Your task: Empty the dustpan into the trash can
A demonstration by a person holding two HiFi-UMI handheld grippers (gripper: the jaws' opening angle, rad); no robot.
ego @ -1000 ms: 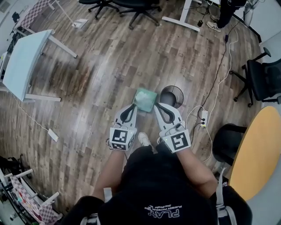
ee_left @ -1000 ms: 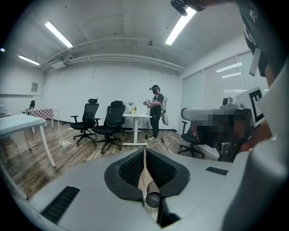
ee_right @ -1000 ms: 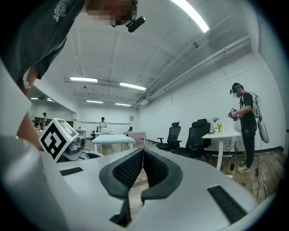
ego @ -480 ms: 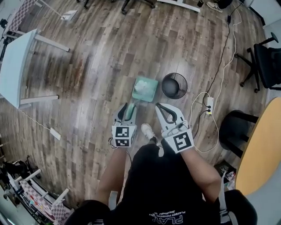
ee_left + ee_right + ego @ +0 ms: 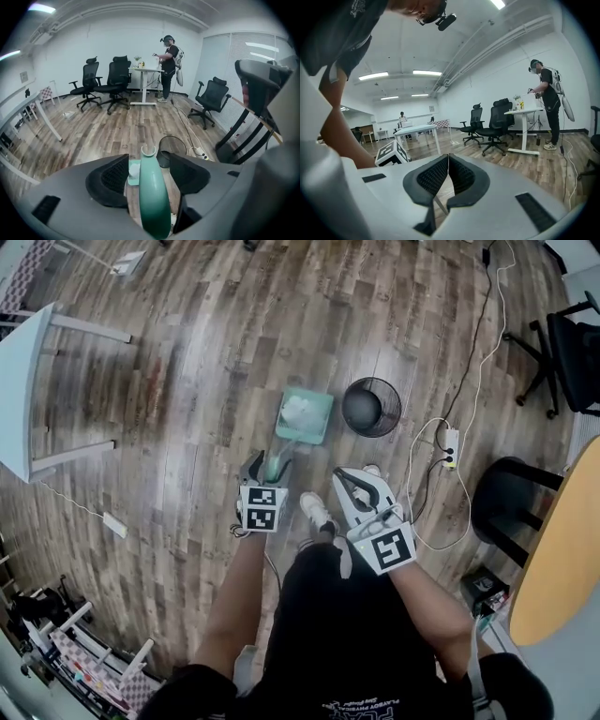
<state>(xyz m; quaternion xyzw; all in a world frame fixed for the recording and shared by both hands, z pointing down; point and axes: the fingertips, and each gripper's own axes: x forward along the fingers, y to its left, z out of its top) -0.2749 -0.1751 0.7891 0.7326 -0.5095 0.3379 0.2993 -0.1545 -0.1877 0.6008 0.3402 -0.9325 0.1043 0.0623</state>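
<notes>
Mint-green plastic, smooth and glossy, makes up the dustpan (image 5: pixel 305 416), which sits flat on the wooden floor (image 5: pixel 187 381) with a small heap of white scraps (image 5: pixel 298 409) in its square tray. Its long axis runs from the tray back toward the person, and the slim rounded handle (image 5: pixel 152 197) rises along that line and ends in a small open hook. The handle stands right between the jaws of the left tongs (image 5: pixel 149 156), which are opening, with a gap showing on either side of it, so the pads do not press on it. By my reading the left hand is the nearer one by far and needs only to close on the handle along its length. The trash can (image 5: pixel 371 407), a round bin of black wire mesh, stands just beside the tray on its right, so the tip would go sideways over that rim. The right tongs (image 5: pixel 446 159) hang off to the right of the handle, their ribbed black pads clenched together on nothing. A white cable and a power strip (image 5: pixel 451 448) lie on the floor beyond the bin.
</notes>
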